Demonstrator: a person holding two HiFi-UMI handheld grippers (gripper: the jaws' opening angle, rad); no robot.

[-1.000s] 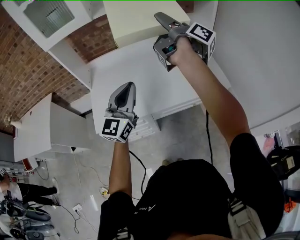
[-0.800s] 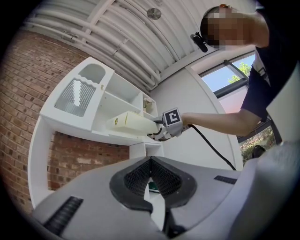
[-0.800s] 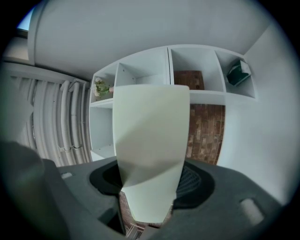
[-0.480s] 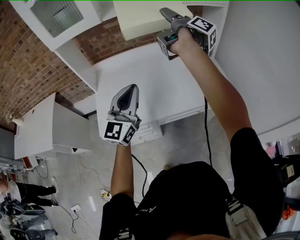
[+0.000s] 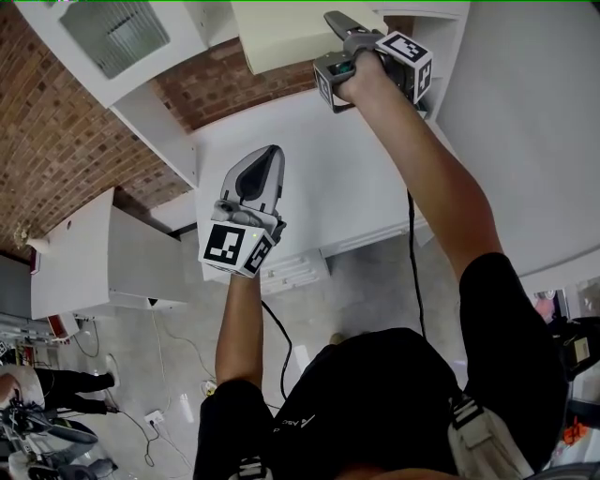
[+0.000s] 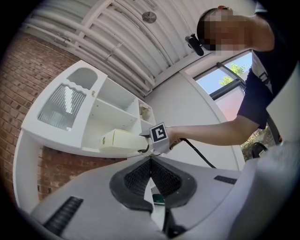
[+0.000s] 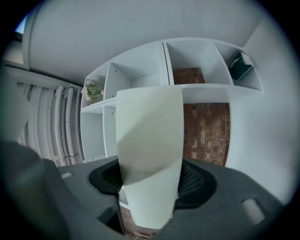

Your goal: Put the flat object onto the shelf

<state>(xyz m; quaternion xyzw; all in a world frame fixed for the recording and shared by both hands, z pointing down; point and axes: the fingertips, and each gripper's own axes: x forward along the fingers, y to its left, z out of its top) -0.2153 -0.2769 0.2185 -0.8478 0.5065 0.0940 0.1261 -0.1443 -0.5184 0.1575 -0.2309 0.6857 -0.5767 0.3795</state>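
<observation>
one stiff, likely light flat object (image 7: 149,131), held by its near end in the opening right tongs (image 7: 150,182); left tongs (image 6: 151,176) closed, empty

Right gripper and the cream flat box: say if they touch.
Touching. Right gripper view: the right gripper, jaws opening, has both pads against the cream flat box.

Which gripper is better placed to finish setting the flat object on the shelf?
Right. The right gripper has the flat object between its opening jaws, up at the shelf. The left gripper hangs back, jaws together, empty.
</observation>
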